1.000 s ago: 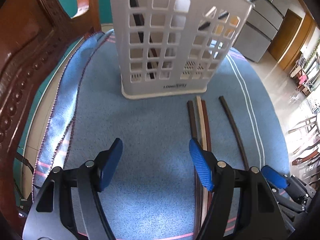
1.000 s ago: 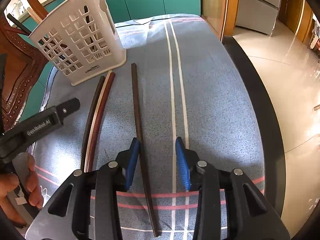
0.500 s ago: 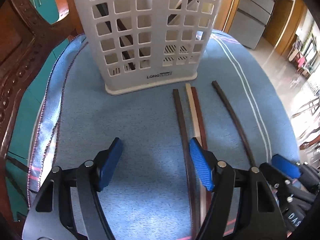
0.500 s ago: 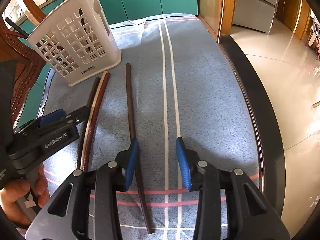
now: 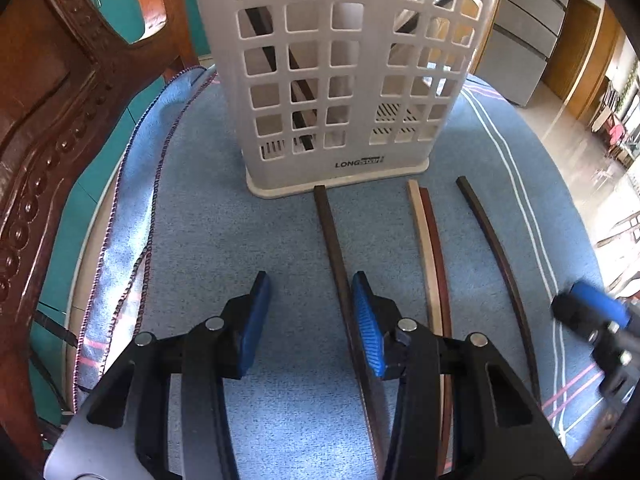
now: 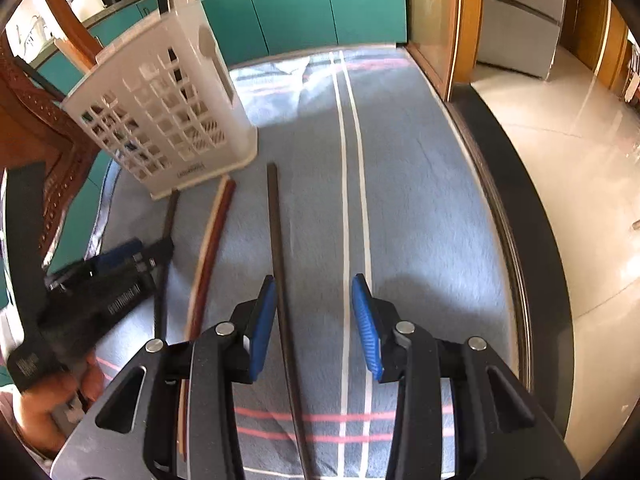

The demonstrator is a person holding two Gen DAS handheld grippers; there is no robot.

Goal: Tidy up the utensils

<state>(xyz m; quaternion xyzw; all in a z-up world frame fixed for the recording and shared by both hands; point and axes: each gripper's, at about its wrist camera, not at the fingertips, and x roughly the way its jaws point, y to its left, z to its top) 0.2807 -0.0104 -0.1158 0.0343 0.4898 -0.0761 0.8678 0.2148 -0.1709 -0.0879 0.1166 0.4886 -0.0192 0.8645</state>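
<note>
On the blue cloth (image 5: 240,240) lie several chopsticks. One dark chopstick (image 5: 332,240) runs from the white utensil basket (image 5: 340,80) back between the fingers of my left gripper (image 5: 310,320). Its jaws are closing, and the stick sits close to the right pad with a wide gap to the left pad. A pale and a reddish chopstick (image 5: 426,248) lie side by side to the right. Another dark chopstick (image 6: 276,220) passes between the fingers of my right gripper (image 6: 314,320), just inside its left pad. That gripper is open and not pressing on the stick. The basket (image 6: 160,120) holds several utensils.
A carved wooden chair (image 5: 40,120) stands close on the left of the table. The table's dark rim (image 6: 520,240) runs along the right, with tiled floor beyond. A hand (image 6: 40,400) holds the blurred left gripper (image 6: 108,276). Teal cabinets stand behind.
My left gripper's jaws have narrowed, and the leftmost dark chopstick now lies between them, apart from the pale and reddish pair. The right gripper has barely moved.
</note>
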